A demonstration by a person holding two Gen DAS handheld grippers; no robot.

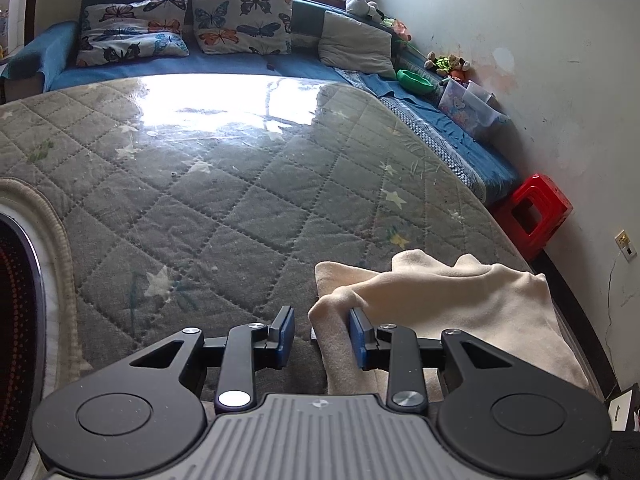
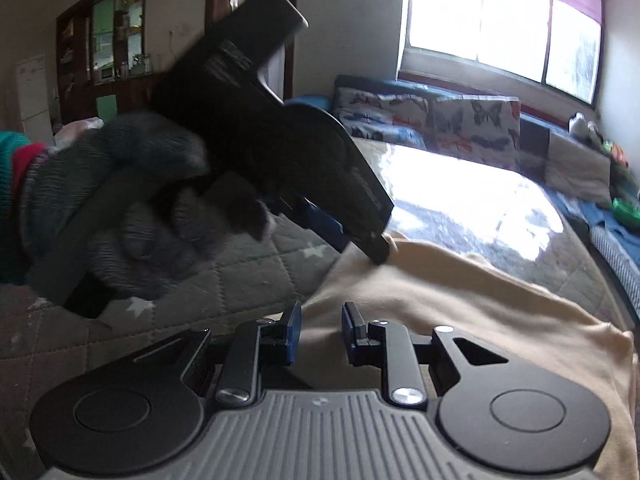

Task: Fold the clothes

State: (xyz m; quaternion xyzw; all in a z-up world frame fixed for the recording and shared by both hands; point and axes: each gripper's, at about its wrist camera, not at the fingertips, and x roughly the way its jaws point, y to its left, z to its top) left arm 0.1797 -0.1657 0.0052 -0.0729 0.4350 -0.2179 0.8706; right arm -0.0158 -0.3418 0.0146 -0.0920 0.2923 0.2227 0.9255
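A cream garment [image 1: 460, 304] lies on the grey quilted table cover [image 1: 224, 208] at the near right. My left gripper [image 1: 322, 334] is open, with a raised fold of the garment's left edge between its blue pads, the right pad touching the cloth. In the right wrist view the garment [image 2: 460, 304] spreads ahead and to the right. My right gripper [image 2: 320, 332] is open just above the garment's near left edge. The left gripper [image 2: 352, 236], held by a gloved hand [image 2: 132, 208], points down at the cloth's far left corner.
A blue sofa [image 1: 224, 68] with butterfly cushions [image 1: 244, 18] runs along the far edge and right side. A red stool [image 1: 532, 212] stands by the wall at right. A round dark object [image 1: 16, 320] sits at the table's left edge. Toys and a green bowl [image 1: 416, 80] lie on the sofa.
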